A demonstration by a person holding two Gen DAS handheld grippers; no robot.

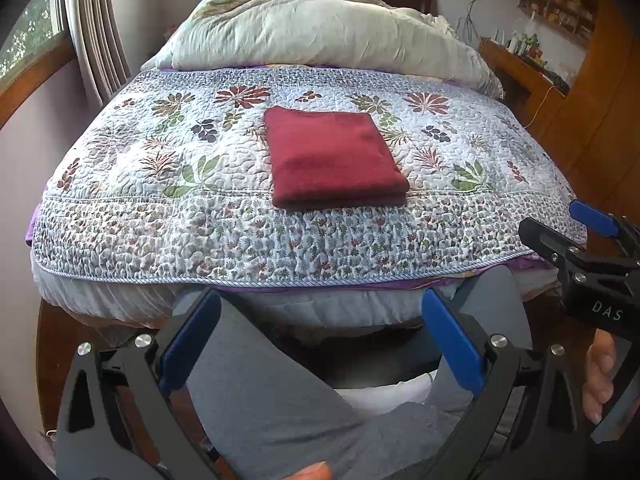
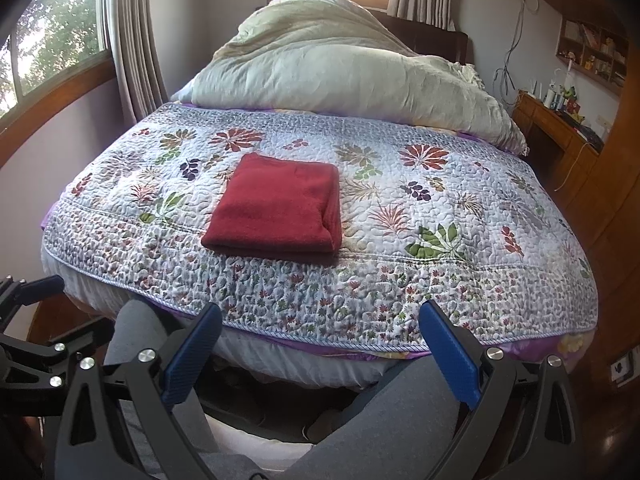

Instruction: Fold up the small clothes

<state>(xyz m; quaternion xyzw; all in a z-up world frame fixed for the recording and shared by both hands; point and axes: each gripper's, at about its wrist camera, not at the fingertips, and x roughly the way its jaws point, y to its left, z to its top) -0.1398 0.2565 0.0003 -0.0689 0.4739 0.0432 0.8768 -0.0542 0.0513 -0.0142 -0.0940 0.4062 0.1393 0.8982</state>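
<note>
A dark red cloth (image 1: 334, 158) lies folded into a neat rectangle on the flowered quilt (image 1: 160, 216) of the bed; in the right wrist view the red cloth (image 2: 276, 208) sits left of centre. My left gripper (image 1: 320, 340) hangs open below the bed's near edge, over a person's grey-clad legs, with nothing between its blue pads (image 1: 192, 344). My right gripper (image 2: 320, 344) is open too, equally low and off the bed, holding nothing. In the left wrist view the right gripper (image 1: 588, 232) shows at the right edge.
A bunched pale duvet (image 2: 340, 76) fills the far half of the bed. Curtains (image 2: 132, 40) and windows stand at the left, a wooden desk (image 2: 560, 128) with small items at the right. A person's grey trousers (image 1: 272, 400) are directly below both grippers.
</note>
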